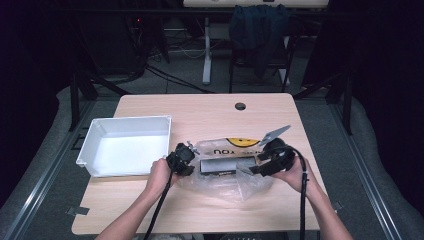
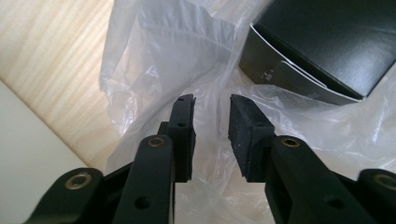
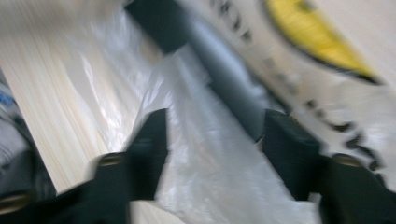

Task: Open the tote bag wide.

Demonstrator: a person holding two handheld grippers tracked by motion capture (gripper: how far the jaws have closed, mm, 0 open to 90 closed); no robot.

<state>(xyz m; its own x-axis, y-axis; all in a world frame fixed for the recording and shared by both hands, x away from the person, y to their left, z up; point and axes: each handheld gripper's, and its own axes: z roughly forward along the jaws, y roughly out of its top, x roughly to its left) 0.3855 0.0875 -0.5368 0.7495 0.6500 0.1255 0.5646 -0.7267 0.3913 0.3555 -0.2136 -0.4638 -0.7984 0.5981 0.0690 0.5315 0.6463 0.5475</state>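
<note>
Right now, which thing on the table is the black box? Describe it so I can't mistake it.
Start at the wooden table and skip the white bin at its left. In the middle lies a clear plastic bag between both grippers. The black box sits on that bag: long, flat and dark, unlike the pale film around it.

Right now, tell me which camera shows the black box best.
The left gripper view: the black box is sharp and close there, one corner and its edge lying on the clear plastic bag. The high view shows the whole box, but small. The right gripper view shows it blurred.
</note>
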